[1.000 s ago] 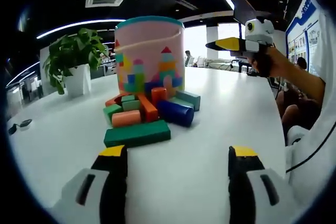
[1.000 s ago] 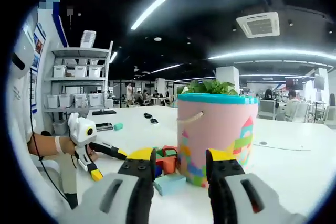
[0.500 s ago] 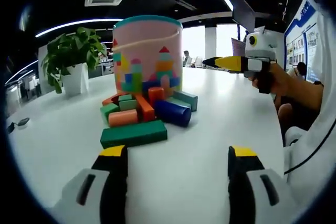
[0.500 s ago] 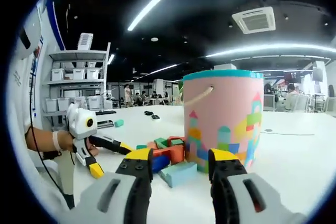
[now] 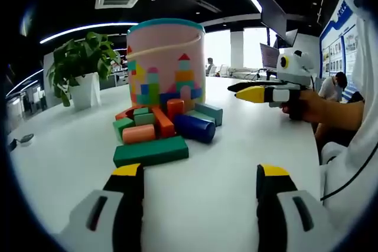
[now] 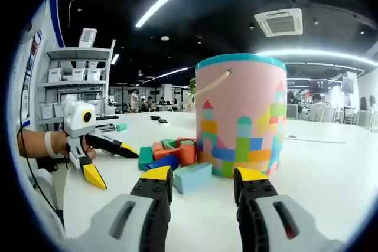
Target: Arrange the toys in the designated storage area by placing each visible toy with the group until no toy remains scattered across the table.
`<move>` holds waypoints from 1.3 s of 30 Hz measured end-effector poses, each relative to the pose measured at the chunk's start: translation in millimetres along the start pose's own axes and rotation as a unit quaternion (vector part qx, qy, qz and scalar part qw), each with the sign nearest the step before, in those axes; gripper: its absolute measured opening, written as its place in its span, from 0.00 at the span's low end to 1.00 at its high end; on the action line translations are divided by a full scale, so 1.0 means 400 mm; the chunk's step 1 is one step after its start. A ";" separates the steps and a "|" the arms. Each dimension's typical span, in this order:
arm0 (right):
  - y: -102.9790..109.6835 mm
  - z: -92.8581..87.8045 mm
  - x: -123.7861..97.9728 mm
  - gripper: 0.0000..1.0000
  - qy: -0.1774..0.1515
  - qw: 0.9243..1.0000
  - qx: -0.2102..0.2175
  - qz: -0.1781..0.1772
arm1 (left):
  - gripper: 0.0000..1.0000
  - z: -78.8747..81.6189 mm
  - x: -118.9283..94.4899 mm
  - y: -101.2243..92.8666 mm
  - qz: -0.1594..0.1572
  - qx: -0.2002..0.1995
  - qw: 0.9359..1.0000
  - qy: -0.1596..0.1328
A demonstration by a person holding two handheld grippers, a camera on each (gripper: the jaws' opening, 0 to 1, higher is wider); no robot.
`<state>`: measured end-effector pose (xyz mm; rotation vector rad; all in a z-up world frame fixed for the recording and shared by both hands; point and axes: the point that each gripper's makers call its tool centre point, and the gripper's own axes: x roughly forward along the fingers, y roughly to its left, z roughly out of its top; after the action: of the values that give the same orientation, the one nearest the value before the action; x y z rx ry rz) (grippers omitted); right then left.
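Right claw (image 5: pixel 242 91) has dropped lower and nearer the worktop (image 5: pixel 236 146) than 1 s ago; the block pile has not shifted. Left claw (image 5: pixel 201 175) hangs above the worktop, jaws spread wide, holding nothing. Right claw's jaws stand apart, also holding nothing. Ahead of the left claw lies a long green block (image 5: pixel 151 150); behind it orange, blue and teal blocks (image 5: pixel 171 119) cluster against the pink bucket (image 5: pixel 167 60). Potted plant (image 5: pixel 80 66) stands well apart.
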<state>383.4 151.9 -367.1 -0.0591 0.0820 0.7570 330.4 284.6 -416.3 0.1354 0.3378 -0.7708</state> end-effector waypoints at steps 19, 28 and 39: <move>0.032 -0.039 0.099 0.33 0.053 0.997 0.040 -0.029 | 0.80 0.000 0.002 0.002 0.001 0.001 1.000 -0.001; 0.020 -0.066 0.095 0.31 0.078 0.995 0.036 -0.044 | 0.80 0.000 0.002 0.002 0.001 0.001 1.000 -0.002; 0.001 -0.080 0.080 0.26 0.088 0.994 0.039 -0.054 | 0.80 -0.002 0.002 0.001 0.000 0.000 1.000 -0.001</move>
<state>404.7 171.3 -401.9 -0.0553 0.2751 0.6377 331.2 284.6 -417.1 0.1338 0.3364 -0.7710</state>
